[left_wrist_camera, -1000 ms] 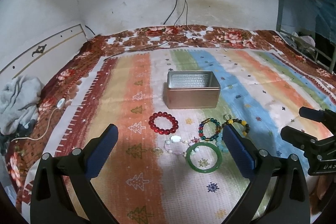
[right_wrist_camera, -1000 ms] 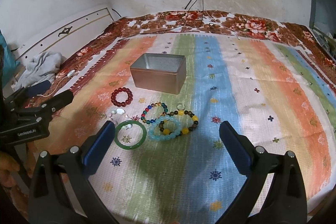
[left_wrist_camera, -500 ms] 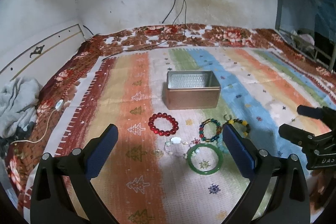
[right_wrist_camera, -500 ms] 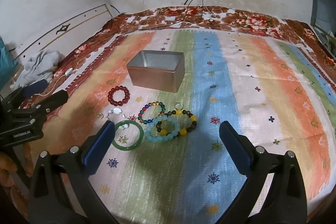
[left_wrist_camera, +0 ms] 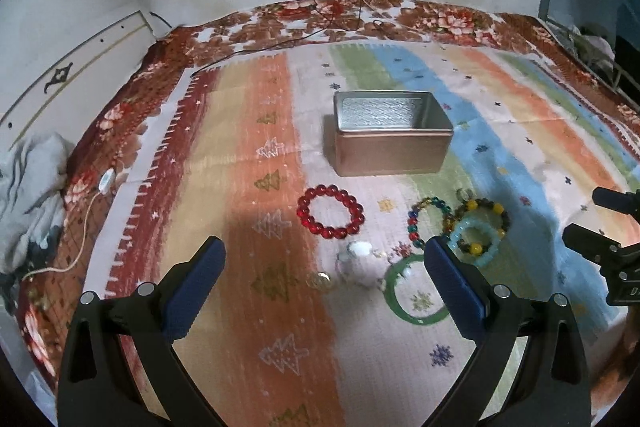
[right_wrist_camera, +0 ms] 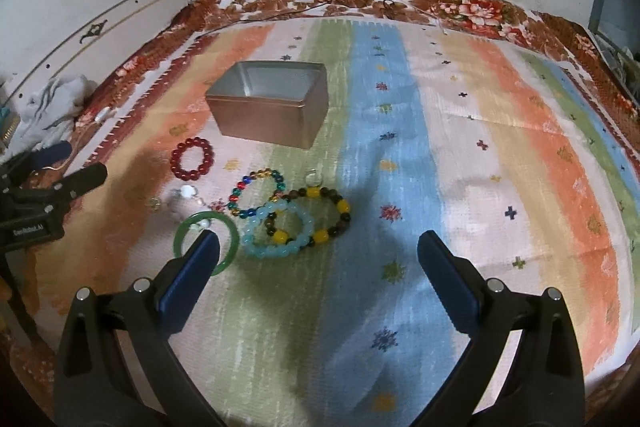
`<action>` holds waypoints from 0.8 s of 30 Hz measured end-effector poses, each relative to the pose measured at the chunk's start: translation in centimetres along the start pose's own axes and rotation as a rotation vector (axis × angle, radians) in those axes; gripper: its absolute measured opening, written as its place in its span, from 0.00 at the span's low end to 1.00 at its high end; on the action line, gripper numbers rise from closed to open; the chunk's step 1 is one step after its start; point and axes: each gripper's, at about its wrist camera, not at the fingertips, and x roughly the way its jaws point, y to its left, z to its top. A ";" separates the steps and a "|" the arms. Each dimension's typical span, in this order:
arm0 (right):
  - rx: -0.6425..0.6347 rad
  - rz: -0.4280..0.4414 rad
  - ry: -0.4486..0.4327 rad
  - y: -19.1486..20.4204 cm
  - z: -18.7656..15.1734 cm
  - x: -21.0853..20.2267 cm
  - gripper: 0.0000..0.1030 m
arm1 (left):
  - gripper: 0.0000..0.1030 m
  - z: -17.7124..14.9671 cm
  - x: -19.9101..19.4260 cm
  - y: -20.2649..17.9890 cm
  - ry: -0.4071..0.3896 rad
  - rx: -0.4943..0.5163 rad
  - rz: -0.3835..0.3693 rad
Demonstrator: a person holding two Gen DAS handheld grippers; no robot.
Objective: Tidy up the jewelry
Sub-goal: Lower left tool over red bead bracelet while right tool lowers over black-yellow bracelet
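I am lowering both grippers toward the bracelets on the striped blanket (right_wrist_camera: 460,131); against the view a second ago, the jewelry is looming larger in both wrist views — the approach is under way, nothing is lifted yet. The left gripper (left_wrist_camera: 324,277) is hanging spread wide and empty over the white bead string (left_wrist_camera: 360,259), with the red bracelet (left_wrist_camera: 330,211) just beyond. The right gripper (right_wrist_camera: 318,259) is likewise spread and empty, its left finger overlapping the green bangle (right_wrist_camera: 188,227) in view. The blue bracelet (right_wrist_camera: 276,233) is lying across the brown-and-yellow one (right_wrist_camera: 320,215), beside the multicoloured one (right_wrist_camera: 258,193). The open tin (left_wrist_camera: 390,139) is sitting empty toward the blanket's middle — judged the destination.
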 end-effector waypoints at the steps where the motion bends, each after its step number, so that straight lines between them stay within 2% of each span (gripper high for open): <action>1: 0.005 -0.003 0.004 -0.2 0.3 0.3 0.95 | 0.95 0.3 0.3 0.2 0.007 -0.005 0.004; 8: 0.033 0.005 0.071 -1.3 1.5 2.3 0.95 | 0.95 1.5 2.2 1.0 0.070 -0.009 0.010; 13: 0.046 0.012 0.152 -1.8 1.8 4.1 0.95 | 0.95 2.4 3.7 1.4 0.103 -0.004 0.017; 24: 0.119 0.102 0.280 -3.0 3.1 7.4 0.95 | 0.95 3.5 7.2 2.8 0.198 -0.038 -0.017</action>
